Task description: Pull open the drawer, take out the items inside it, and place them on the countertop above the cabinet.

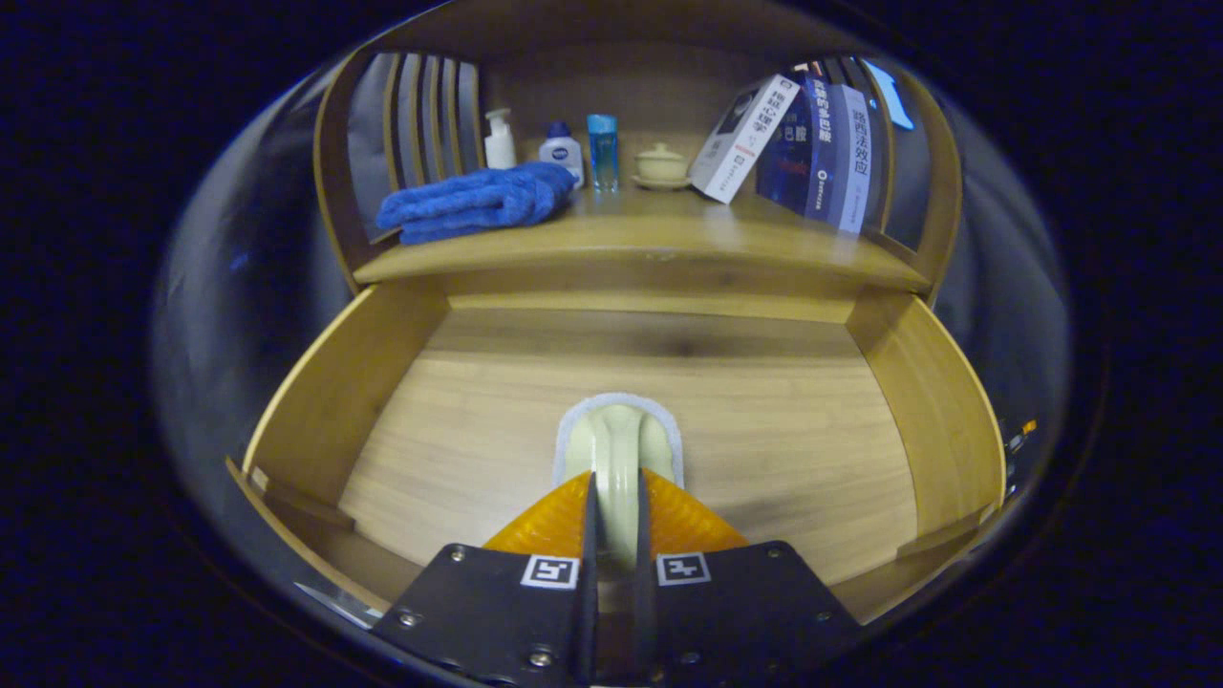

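The drawer (382, 382) stands pulled open below the bench (650, 244). Inside it, the gripper (617, 497) has its 2 fingers (549, 521) closed narrowly on the handle of a pale cream brush-like scrubber (619, 444), both pressing its sides. The scrubber's long axis runs along the fingers, its rounded, white-edged head pointing ahead toward the drawer's back wall, over the wooden drawer floor. On the bench above lie a folded blue towel (473, 203), a white pump bottle (499, 141), a small white bottle (562, 151), a blue bottle (602, 151), a lidded cream cup (661, 164) and leaning books (812, 143).
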The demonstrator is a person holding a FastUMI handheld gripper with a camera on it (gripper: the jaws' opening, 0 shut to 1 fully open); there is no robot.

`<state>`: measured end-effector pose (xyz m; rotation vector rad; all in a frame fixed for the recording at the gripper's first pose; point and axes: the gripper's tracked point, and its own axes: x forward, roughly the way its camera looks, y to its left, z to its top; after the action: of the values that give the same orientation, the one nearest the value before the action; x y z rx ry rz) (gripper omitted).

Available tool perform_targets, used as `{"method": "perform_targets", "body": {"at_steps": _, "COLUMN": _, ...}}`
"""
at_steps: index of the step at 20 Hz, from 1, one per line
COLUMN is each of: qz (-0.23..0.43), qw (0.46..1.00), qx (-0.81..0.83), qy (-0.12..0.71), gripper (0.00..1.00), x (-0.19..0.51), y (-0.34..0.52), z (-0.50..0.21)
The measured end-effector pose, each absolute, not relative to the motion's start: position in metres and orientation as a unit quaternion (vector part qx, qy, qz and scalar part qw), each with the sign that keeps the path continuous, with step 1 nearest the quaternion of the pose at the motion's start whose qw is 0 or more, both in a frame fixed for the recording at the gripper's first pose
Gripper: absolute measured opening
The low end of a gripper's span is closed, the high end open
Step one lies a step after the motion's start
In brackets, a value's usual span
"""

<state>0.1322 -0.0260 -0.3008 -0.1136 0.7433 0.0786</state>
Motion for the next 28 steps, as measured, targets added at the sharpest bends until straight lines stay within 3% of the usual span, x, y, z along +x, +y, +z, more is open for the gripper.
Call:
{"method": "perform_targets", "body": {"at_steps": 11, "qz": 0.038, "qw": 0.979, "qx": -0.08, "qy": 0.185, "gripper": 0.15, "x": 0.136, "y": -0.019, "z": -0.183}}
{"method": "perform_targets", "body": {"at_steps": 21, "qz": 0.023, "qw": 0.98, "qx": -0.075, "qy": 0.183, "gripper": 0.15, "x": 0.18, "y": -0.016, "z": -0.137}}
{"method": "perform_targets", "body": {"at_steps": 28, "qz": -0.003, "qw": 0.968, "qx": -0.108, "qy": 0.227, "gripper": 0.16, "x": 0.242, "y": -0.029, "z": -0.163}}
